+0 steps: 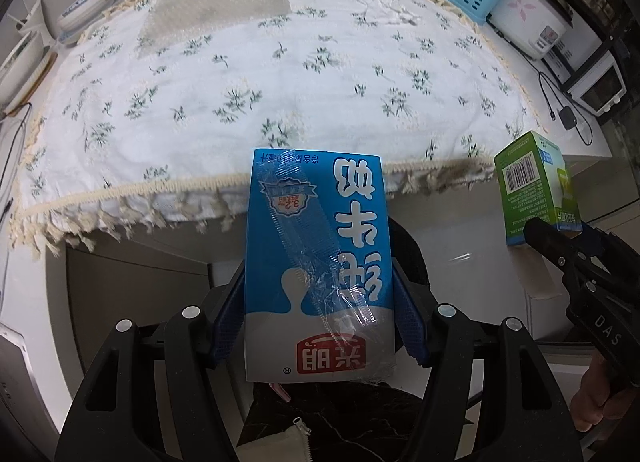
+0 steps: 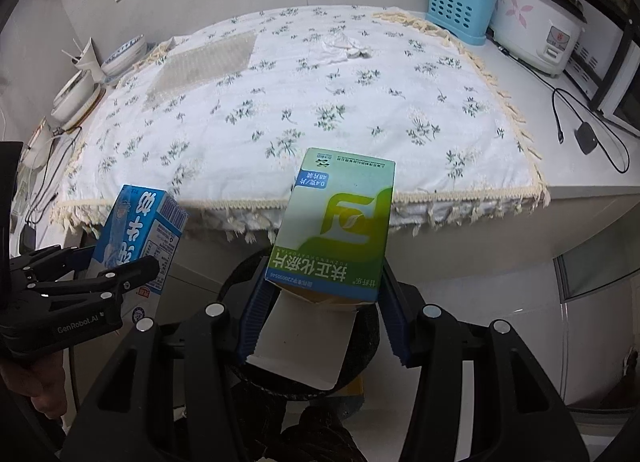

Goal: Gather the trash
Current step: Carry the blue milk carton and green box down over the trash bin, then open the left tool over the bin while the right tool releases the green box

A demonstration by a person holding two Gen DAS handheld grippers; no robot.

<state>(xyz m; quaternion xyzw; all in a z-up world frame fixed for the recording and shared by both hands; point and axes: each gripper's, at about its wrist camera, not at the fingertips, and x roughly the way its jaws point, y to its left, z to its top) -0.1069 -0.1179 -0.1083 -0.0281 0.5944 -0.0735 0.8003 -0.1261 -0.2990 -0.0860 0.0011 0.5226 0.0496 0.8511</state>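
Observation:
My left gripper (image 1: 318, 286) is shut on a blue and white milk carton (image 1: 320, 262), held in front of the table's near edge; it also shows in the right wrist view (image 2: 138, 230). My right gripper (image 2: 322, 294) is shut on a green medicine box (image 2: 340, 226) with an open white flap, held over a dark round bin (image 2: 360, 346) below. The green box also shows in the left wrist view (image 1: 534, 186). A sheet of bubble wrap (image 2: 204, 66) and a crumpled white tissue (image 2: 340, 48) lie on the floral tablecloth (image 2: 304, 110).
A blue utensil holder (image 2: 458, 14) and a white rice cooker (image 2: 536, 26) stand at the back right. Bowls (image 2: 124, 56) are stacked at the back left. A black cable with an adapter (image 2: 586, 138) lies on the right counter.

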